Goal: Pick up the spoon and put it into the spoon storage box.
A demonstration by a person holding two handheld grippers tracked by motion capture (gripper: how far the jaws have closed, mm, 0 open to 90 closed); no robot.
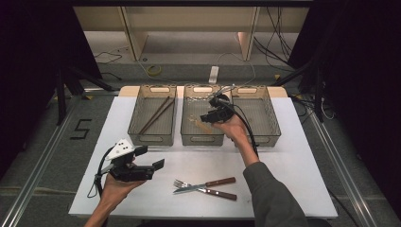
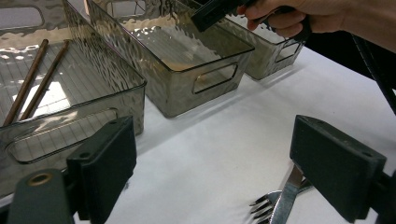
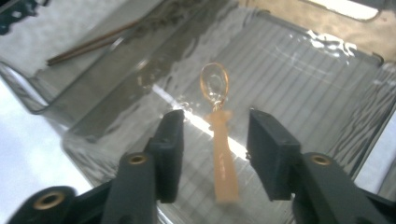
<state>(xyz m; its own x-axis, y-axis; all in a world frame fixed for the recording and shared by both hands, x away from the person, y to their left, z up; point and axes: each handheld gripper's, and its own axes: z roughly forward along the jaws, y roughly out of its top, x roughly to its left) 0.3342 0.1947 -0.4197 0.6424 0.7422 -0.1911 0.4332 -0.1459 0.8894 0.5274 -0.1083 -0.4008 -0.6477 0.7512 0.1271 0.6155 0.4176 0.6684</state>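
Observation:
My right gripper (image 1: 206, 116) hangs over the middle bin (image 1: 202, 140), jaws open. In the right gripper view an amber see-through spoon (image 3: 222, 161) shows between the open jaws of my right gripper (image 3: 215, 140), bowl pointing away, and neither pad touches it. Whether it rests on the bin floor I cannot tell. My left gripper (image 1: 150, 157) is held low over the table's front left, open wide with nothing in it. The left gripper view looks past the spread jaws of my left gripper (image 2: 210, 163) at the bins.
Three clear bins stand in a row at the table's far side. The left bin (image 1: 152, 139) holds two brown chopsticks (image 1: 156, 115); the right bin (image 1: 269, 137) looks bare. A fork and a knife (image 1: 204, 187) with wooden handles lie crossed near the front edge.

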